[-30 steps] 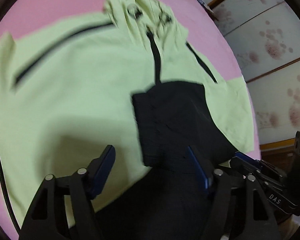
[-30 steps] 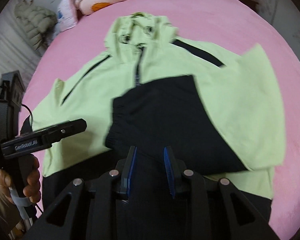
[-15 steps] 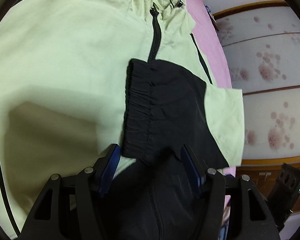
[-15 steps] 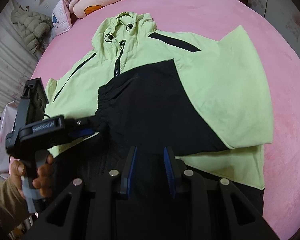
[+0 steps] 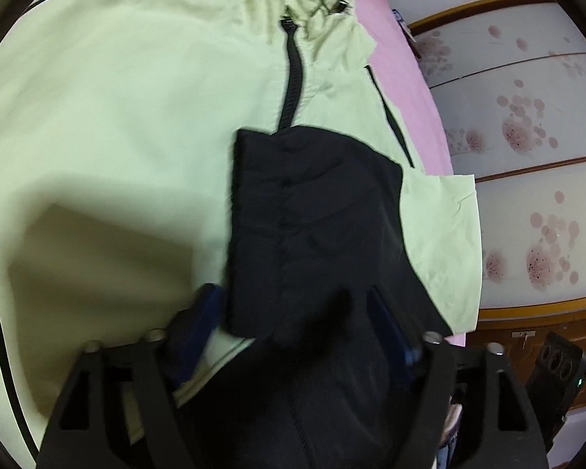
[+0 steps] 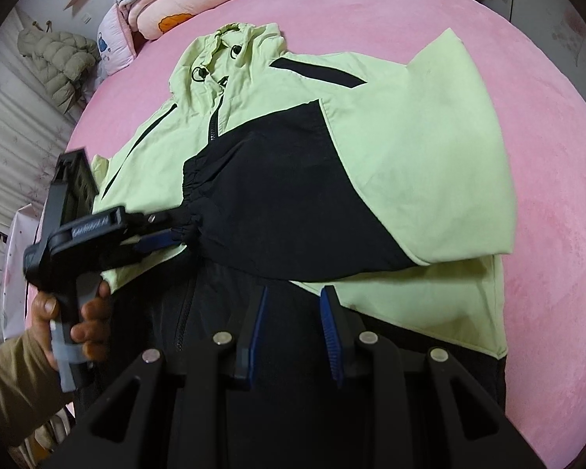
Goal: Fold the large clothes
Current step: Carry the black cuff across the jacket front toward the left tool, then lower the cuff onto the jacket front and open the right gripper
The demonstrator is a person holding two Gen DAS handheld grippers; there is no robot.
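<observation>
A lime-green and black hooded jacket (image 6: 371, 148) is spread on the pink bed (image 6: 547, 234), one sleeve folded across its chest. The sleeve's black cuff (image 5: 261, 234) is straddled by the wide-open left gripper (image 5: 293, 320). The right gripper (image 6: 293, 328) is held parted, grasping nothing, above the hem.

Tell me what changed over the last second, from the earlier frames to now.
The left gripper moved in from beside the jacket to the elastic black cuff of the folded-over sleeve; its blue fingers now sit at the cuff, though a firm grip cannot be confirmed. The right gripper kept hovering open over the black hem. The lime-green and black hooded jacket stayed flat on the pink bedspread.
</observation>
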